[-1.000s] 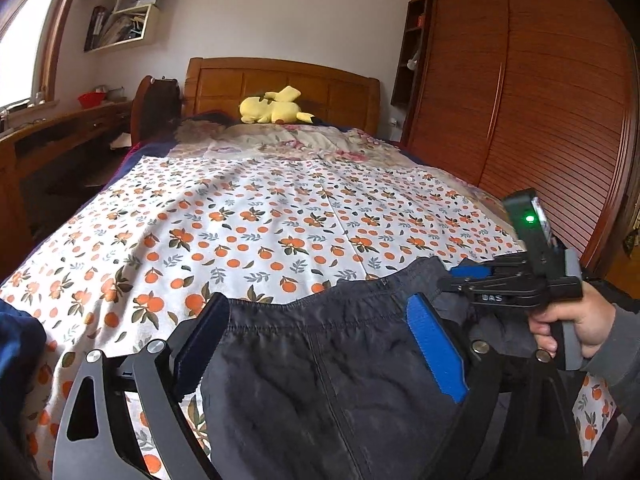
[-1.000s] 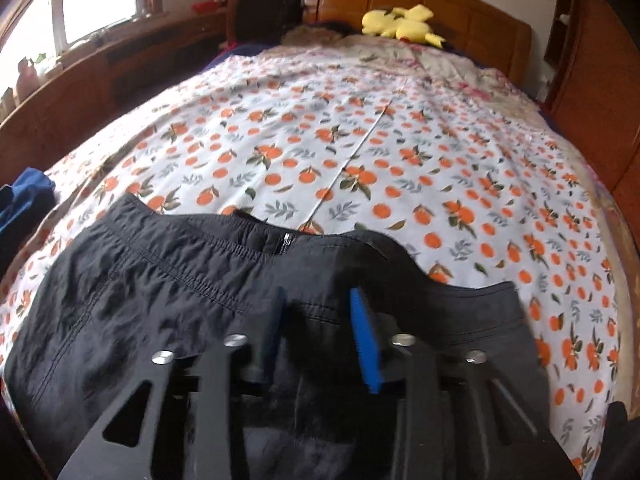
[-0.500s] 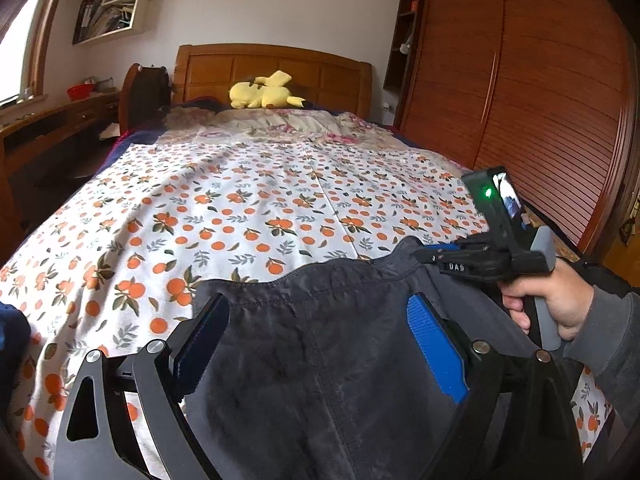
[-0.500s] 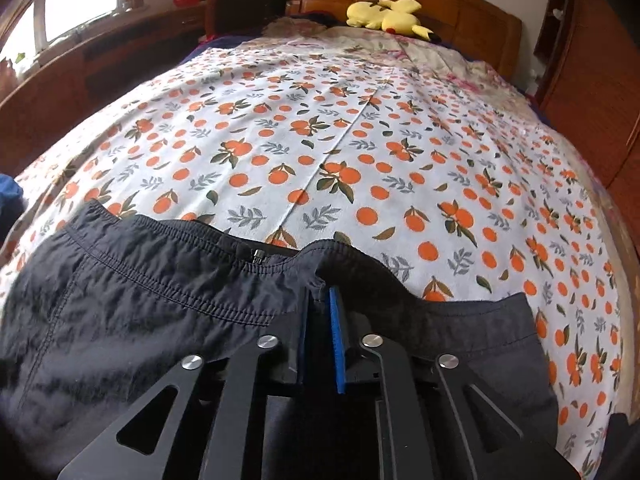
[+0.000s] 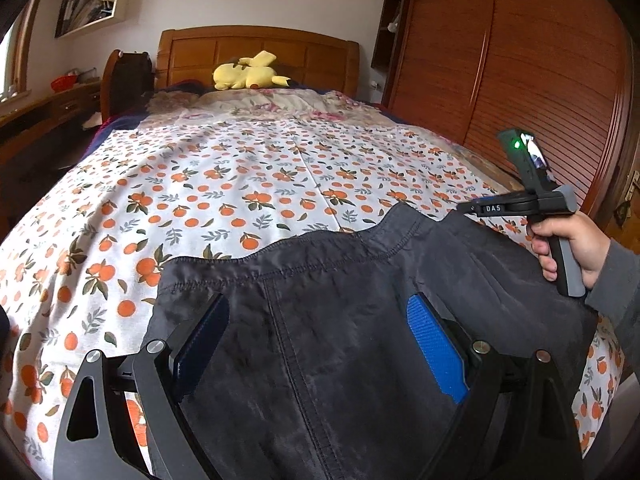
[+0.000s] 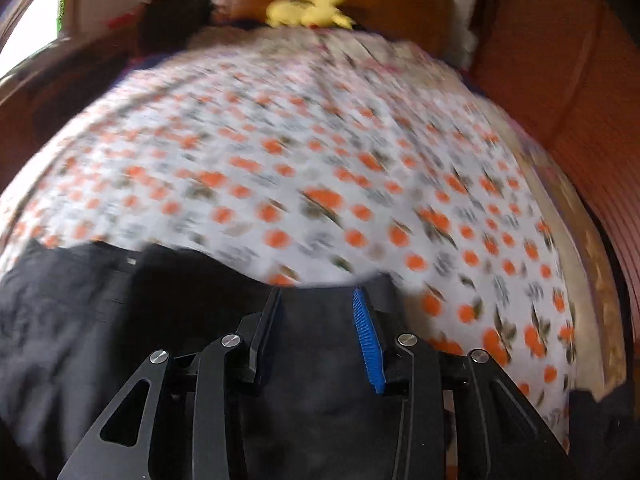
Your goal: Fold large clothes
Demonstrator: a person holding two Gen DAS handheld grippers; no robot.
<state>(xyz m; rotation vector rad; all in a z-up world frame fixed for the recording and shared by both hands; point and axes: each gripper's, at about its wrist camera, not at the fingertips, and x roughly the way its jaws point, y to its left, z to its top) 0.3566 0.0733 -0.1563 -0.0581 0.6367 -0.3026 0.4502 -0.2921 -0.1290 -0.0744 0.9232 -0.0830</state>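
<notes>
On the bed (image 5: 248, 184), over the orange-print sheet, the dark trousers (image 5: 320, 320) lie spread at the near end, waistband towards the headboard (image 5: 256, 52). Your left gripper (image 5: 320, 344) hovers over the cloth with its jaws released wide, the fabric showing between the blue pads (image 5: 434, 352) without either pad pressing on it. Your right gripper (image 6: 320, 328) sits at the right end of the waistband; its jaws are opening, with dark cloth lying between them and not pinched. From the left wrist view, your right hand (image 5: 568, 244) grips the handle just beyond the trousers' right edge. A yellow plush toy (image 5: 248, 74) rests by the headboard, well apart from the trousers.
</notes>
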